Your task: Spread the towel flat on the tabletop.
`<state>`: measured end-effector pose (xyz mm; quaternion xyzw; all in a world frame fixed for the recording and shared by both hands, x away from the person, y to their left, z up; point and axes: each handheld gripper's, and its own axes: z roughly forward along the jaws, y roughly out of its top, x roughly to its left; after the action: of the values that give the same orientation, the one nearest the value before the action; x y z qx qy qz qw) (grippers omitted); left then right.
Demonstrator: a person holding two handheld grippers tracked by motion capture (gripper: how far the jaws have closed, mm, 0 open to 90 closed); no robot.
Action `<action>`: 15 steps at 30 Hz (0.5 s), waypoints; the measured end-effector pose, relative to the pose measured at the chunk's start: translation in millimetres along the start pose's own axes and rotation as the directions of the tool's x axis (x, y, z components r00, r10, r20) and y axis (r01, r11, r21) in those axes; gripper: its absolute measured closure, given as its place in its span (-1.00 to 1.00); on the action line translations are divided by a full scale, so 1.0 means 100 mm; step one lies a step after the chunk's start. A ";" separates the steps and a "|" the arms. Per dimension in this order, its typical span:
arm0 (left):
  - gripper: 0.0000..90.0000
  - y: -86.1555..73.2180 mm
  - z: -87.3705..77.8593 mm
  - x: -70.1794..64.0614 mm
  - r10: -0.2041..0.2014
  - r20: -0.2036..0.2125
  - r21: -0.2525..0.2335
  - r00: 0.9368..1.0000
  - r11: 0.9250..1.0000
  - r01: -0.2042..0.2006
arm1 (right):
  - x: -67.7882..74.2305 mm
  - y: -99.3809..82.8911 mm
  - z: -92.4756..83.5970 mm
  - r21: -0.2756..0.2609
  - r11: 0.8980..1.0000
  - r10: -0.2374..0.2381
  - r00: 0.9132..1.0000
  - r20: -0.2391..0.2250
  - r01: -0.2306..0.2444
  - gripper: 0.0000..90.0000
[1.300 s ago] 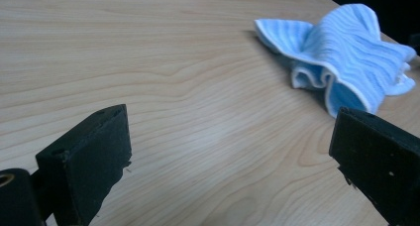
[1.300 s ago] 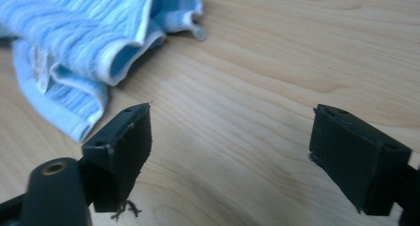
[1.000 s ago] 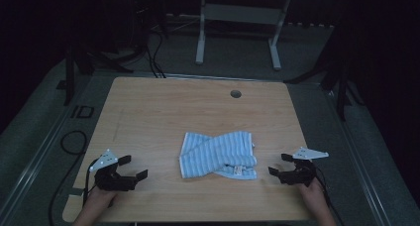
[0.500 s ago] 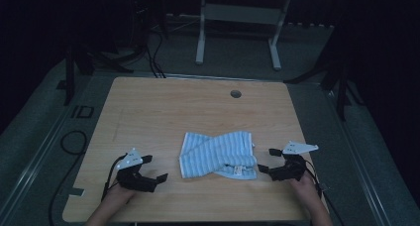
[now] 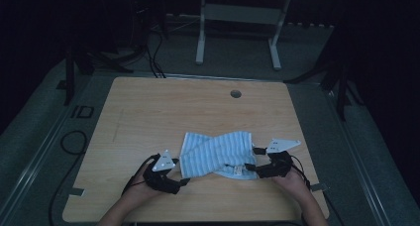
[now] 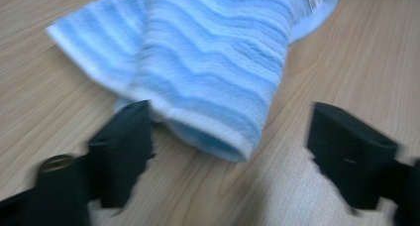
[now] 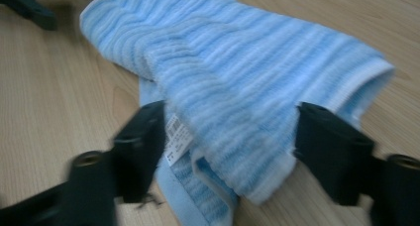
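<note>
A light-blue striped towel (image 5: 218,154), folded into a crossed bundle, lies on the wooden table (image 5: 163,112) near its front edge. My left gripper (image 5: 181,174) sits at the towel's near-left corner. In the left gripper view that folded corner (image 6: 213,87) lies between the jaws of the left gripper (image 6: 233,137), which have just been closing and stand apart from it. My right gripper (image 5: 251,159) is at the towel's right end. The right gripper (image 7: 233,137) straddles a folded end (image 7: 237,112) with a white label (image 7: 176,137); its jaws have also just been closing without squeezing the cloth.
A round cable hole (image 5: 236,93) sits near the table's far edge. Beyond the table stands a white metal frame (image 5: 237,18). Black cables (image 5: 74,141) lie on the floor at left. The person's hands (image 5: 292,184) come in over the front edge.
Both hands have slid inward along the front of the table to the towel's two ends. Both pairs of jaws look narrower than before. The towel has not moved.
</note>
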<state>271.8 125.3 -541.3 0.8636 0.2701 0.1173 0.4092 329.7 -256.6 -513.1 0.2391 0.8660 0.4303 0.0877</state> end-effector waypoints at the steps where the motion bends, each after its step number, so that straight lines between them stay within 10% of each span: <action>1: -0.47 0.02 0.03 -0.02 0.010 -0.011 0.021 1.000 1.000 -0.010 | 0.00 0.01 0.02 0.009 1.000 -0.009 1.000 -0.006 0.009 -0.15; 8: -0.37 0.06 0.23 -0.08 0.073 -0.075 0.101 0.995 0.993 -0.065 | 0.08 0.06 0.23 0.079 0.995 -0.067 0.997 -0.028 0.069 0.01; 15: 0.12 0.13 0.31 -0.03 0.083 -0.159 0.124 0.984 0.990 -0.064 | 0.10 0.12 0.30 0.106 0.990 -0.095 0.995 -0.030 0.097 0.75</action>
<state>287.4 96.4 -550.8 0.8831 0.2771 0.1867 0.3293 336.1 -224.3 -521.2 0.1963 0.8994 0.3812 0.0847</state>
